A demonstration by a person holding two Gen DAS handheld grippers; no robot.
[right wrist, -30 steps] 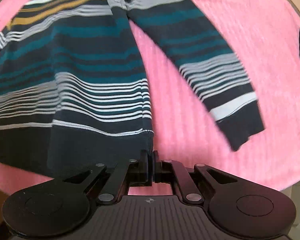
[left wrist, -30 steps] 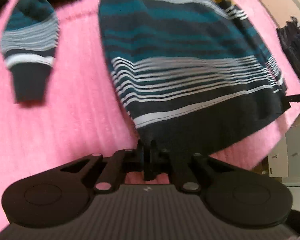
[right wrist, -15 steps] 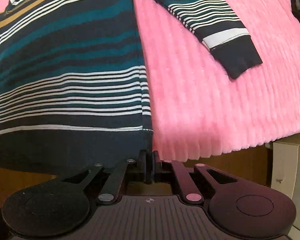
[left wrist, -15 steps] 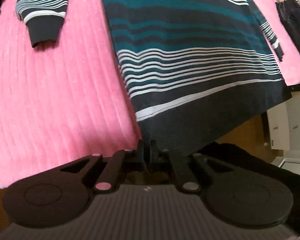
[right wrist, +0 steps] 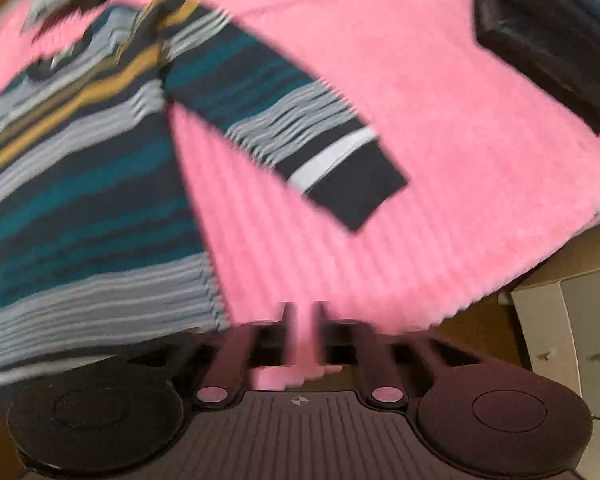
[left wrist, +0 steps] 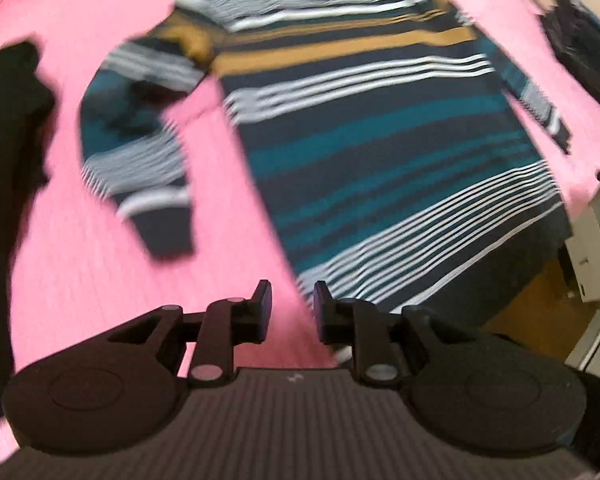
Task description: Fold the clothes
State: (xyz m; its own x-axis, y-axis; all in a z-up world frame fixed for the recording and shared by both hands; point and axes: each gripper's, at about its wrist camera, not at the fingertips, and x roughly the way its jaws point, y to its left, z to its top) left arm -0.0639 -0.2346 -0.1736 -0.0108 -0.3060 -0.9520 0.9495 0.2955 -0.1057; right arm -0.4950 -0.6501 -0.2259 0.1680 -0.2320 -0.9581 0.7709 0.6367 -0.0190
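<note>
Left wrist view shows the left gripper point(left wrist: 288, 304) with its jaws apart and nothing between them. The gap is small. The striped sweater point(left wrist: 380, 152) lies flat on the pink blanket point(left wrist: 80, 280), with its dark bottom hem at the near edge of the blanket, just past the right finger. It is hard to tell if that finger touches the hem. One sleeve point(left wrist: 136, 168) lies bent on the blanket beside the body of the sweater. A black cloth point(left wrist: 8, 160) sits at the left edge, and a dark folded pile point(left wrist: 580, 52) sits near the far right corner.

In the right wrist view, the right gripper point(right wrist: 302, 332) is blurry, but its jaws are a little apart and only pink shows in the gap. It holds nothing. The other sleeve point(right wrist: 300, 132) stretches out across the blanket, away from the body. Beige drawers point(right wrist: 572, 344) stand past the near right edge.
</note>
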